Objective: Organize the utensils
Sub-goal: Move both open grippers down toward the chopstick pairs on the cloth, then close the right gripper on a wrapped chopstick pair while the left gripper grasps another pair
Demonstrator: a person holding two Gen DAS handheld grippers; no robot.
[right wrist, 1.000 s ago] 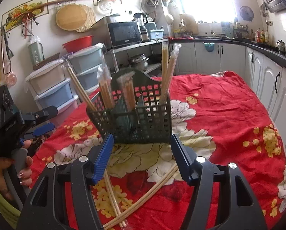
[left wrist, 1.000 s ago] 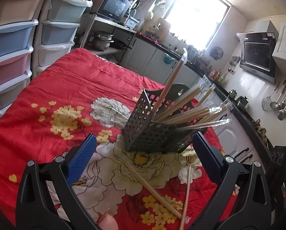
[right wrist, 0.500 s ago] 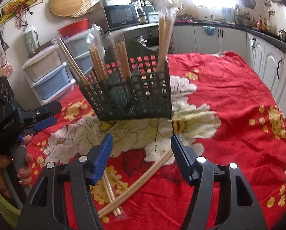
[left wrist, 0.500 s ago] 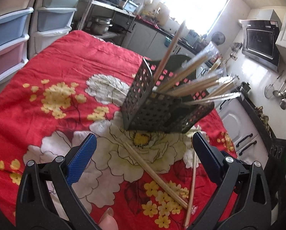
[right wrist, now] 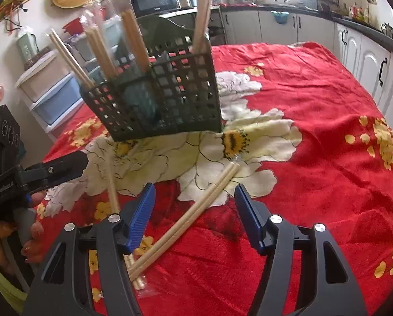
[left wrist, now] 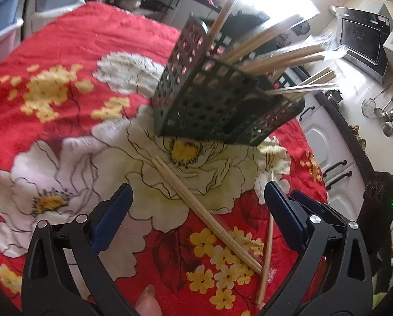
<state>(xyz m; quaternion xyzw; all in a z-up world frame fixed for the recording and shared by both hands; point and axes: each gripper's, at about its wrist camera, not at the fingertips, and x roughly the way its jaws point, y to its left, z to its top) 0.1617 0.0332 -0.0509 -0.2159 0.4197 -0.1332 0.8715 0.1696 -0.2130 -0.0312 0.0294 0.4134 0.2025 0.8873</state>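
Both my grippers are spread wide and hold nothing: left gripper [left wrist: 197, 208], right gripper [right wrist: 194, 208]. The basket [left wrist: 212, 105] stands mid-frame on the red-clothed bench [left wrist: 72, 47], already stuffed with chopsticks.

Two lots are loose on the cloth:
- A chopstick pair [right wrist: 186, 216] lies right between my right fingers. Its long axis runs from lower left of that frame up toward the upper right. In the left view it runs diagonally from centre to lower right [left wrist: 207, 216].
- A wrapped stick [left wrist: 266, 247] lies just beside my left gripper's right finger, nearly vertical in frame. Its wrapper is blurred, so I can't say whether it holds one stick or two.

My call: the right hand is better lined up on the pair. It should drop and close across the axis, then carry the pair up-frame to the basket.
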